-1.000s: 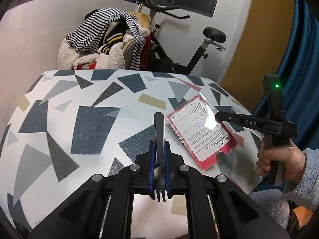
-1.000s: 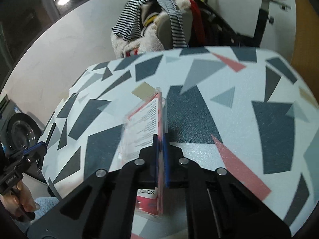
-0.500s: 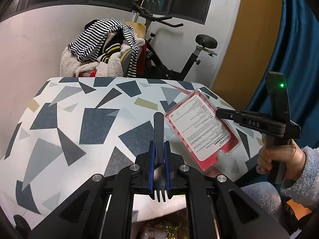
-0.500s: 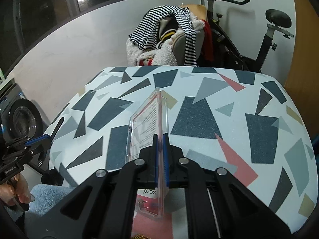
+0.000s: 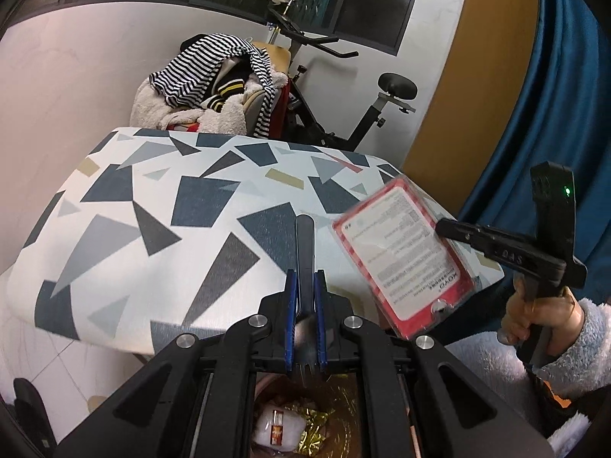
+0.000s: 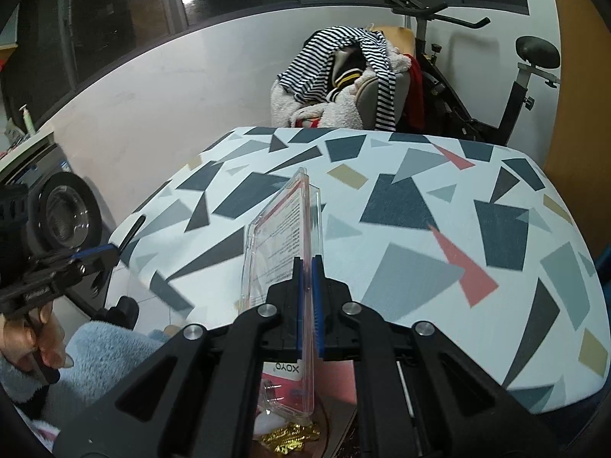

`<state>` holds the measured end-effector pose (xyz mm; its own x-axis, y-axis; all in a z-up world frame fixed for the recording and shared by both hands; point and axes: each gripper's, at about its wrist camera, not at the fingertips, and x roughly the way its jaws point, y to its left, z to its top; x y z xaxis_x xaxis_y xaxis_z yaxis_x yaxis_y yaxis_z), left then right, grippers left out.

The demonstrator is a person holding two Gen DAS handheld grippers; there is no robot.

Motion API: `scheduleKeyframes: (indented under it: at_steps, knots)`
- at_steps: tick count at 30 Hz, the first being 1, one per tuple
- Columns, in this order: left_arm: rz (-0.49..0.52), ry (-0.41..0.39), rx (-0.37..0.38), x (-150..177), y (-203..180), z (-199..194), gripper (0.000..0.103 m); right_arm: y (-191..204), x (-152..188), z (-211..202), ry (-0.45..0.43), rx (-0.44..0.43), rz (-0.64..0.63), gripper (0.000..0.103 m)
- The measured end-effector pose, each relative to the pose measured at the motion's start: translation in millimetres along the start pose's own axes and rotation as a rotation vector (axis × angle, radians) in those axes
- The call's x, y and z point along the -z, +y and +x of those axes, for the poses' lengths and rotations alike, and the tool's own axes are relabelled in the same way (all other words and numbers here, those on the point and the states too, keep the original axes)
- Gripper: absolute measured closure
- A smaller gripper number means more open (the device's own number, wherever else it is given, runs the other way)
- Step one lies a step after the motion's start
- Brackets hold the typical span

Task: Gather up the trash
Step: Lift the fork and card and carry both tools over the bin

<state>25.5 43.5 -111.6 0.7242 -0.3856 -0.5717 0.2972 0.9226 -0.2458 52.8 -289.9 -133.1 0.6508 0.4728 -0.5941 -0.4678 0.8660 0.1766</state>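
The fork (image 5: 304, 252) and the pack (image 6: 284, 252) are both off the surface (image 5: 160, 206) now, carried out past its near edge. Left gripper (image 5: 305, 297) has its fingers pinched on the fork mid-handle, tines pointing back at the camera. Right gripper (image 6: 307, 286) is clamped thin on one edge of the clear pack, which stands edge-on. Below both there's what looks like a bin (image 5: 343, 427) with gold wrapper and a white packet already in it. Best move, I'd guess: get each piece fully over the opening before letting go, drop one at a time, and tip the pack flat-ish so it doesn't catch the rim.
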Motion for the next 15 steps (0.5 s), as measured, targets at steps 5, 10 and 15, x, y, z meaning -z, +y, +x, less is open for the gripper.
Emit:
scheduleKeyframes:
  at_steps: [5,10,15]
  knots:
    - [0.034,-0.006,-0.006,14,-9,-12,0.094,15,24,-7,0.034,-0.032,-0.012,0.095]
    - [0.046,0.0,0.005,24,-15,-15,0.094,37,57,0,0.12,-0.062,-0.05,0.095]
    - [0.047,0.006,0.013,31,-17,-16,0.094,51,83,20,0.222,-0.092,-0.08,0.095]
